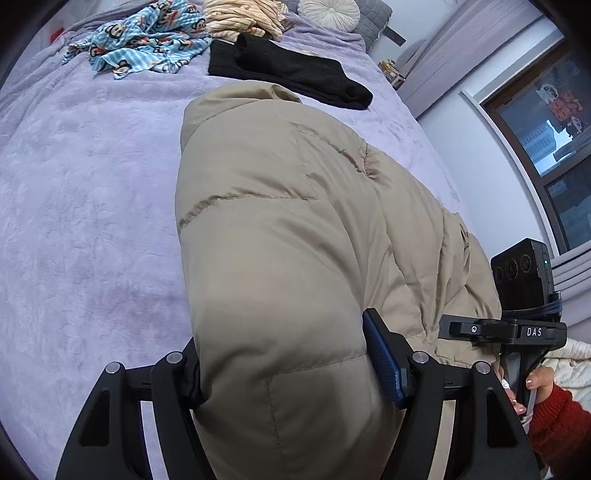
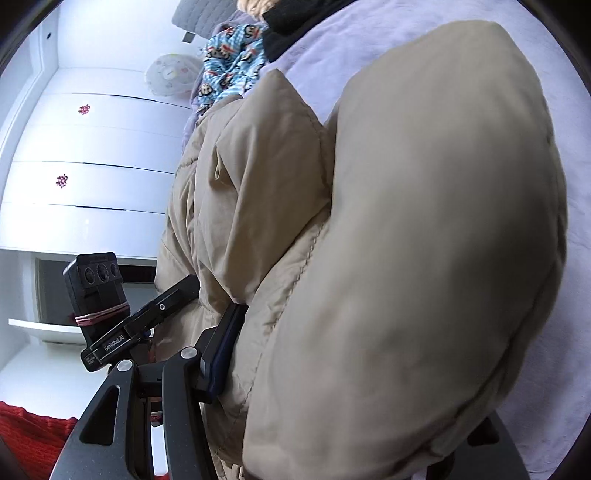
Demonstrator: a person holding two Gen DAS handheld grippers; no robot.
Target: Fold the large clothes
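Note:
A puffy beige down jacket lies along the lavender bed cover, and its near end is lifted. My left gripper is shut on a thick fold of that end, the blue pad pressing into the fabric. In the right wrist view the jacket bulges over the frame. My right gripper is shut on it too: one finger presses the fold, the other is hidden under the cloth. The two grippers hold the same end side by side. A hand in a red sleeve holds the right tool.
At the bed's far end lie a black garment, a blue monkey-print cloth, a yellow striped cloth and pillows. A window is to the right of the bed, a white wardrobe to the left.

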